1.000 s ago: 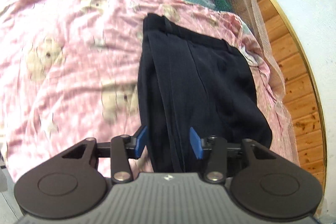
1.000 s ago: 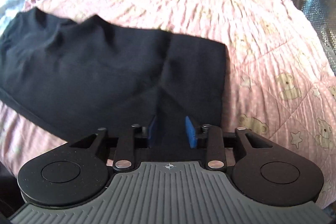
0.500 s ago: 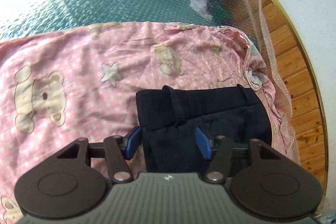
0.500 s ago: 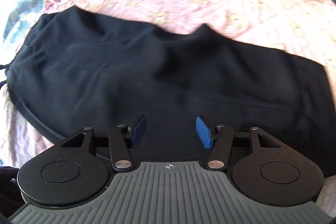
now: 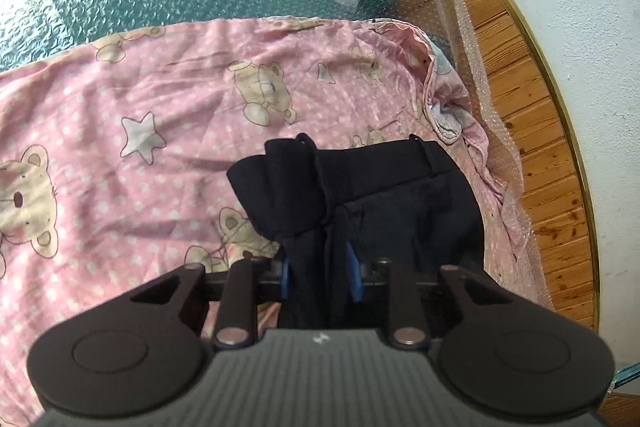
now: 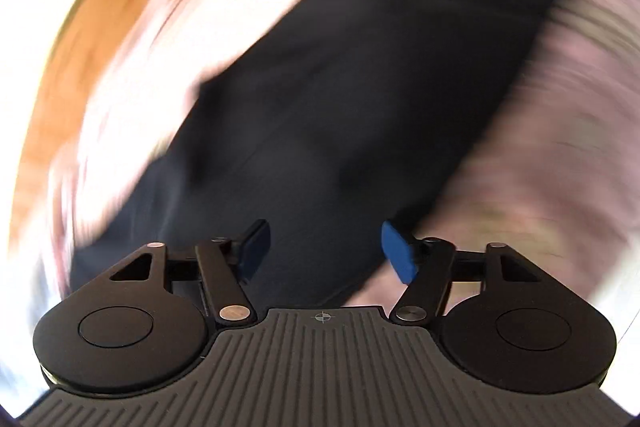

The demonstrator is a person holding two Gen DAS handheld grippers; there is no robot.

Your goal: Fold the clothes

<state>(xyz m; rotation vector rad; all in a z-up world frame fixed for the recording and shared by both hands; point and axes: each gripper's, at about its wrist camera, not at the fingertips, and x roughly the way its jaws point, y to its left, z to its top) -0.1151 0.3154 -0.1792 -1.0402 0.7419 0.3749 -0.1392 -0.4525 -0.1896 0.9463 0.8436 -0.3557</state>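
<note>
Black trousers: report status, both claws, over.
Left claw shut on bunched black trousers, waistband end lifted off pink bear-print quilt. Right claw open, empty, over the dark fabric; view blurred. Nothing in the way.

No legible text, label, brand name or number appeared in either view. The only marks were a small pale emblem on the ribbed body of the left gripper [image 5: 321, 273], behind its fingers, and a crosshair symbol at the same place on the right gripper [image 6: 325, 251].
</note>
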